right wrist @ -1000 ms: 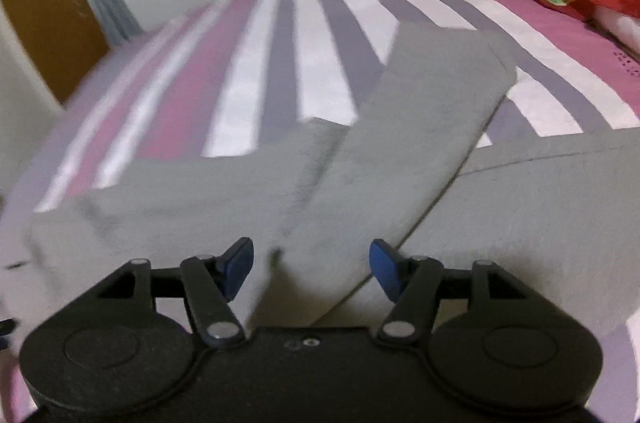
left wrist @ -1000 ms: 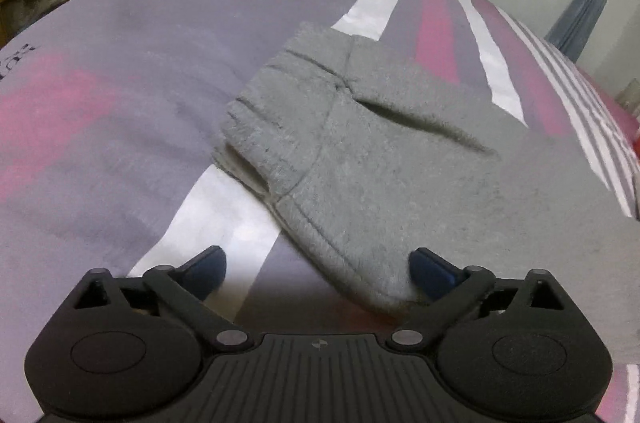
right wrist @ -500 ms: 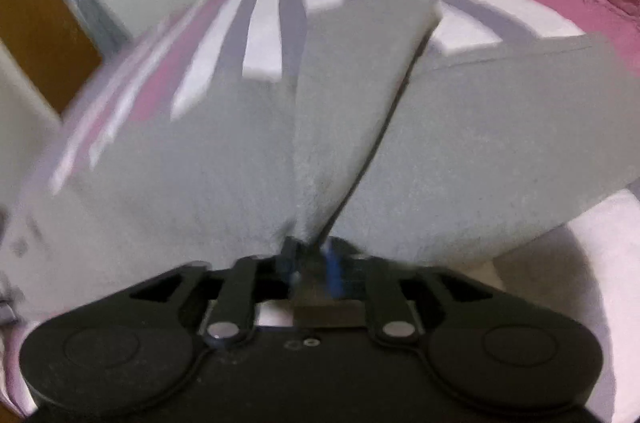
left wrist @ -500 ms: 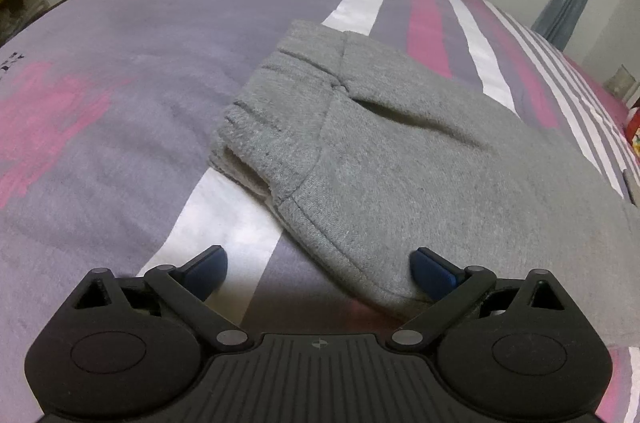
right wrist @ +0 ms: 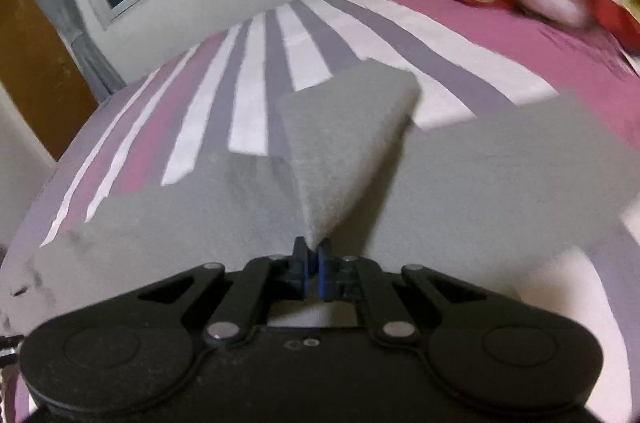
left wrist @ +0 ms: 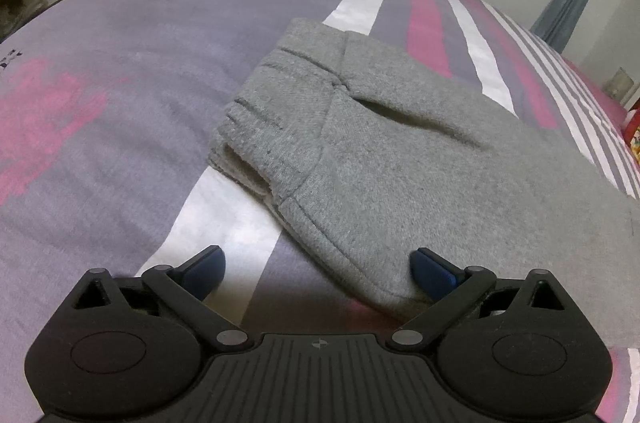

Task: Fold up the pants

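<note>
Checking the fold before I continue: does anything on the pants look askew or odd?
Nothing damaged. The right gripper pinches a pant leg up, so it stands tented and twisted. The waistband lies flat.

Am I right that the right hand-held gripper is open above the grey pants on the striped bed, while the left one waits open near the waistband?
Not quite: the right hand-held gripper is shut on a fold of the grey pants, as the right wrist view shows. The left hand-held gripper is indeed open near the waistband on the striped bed.
</note>
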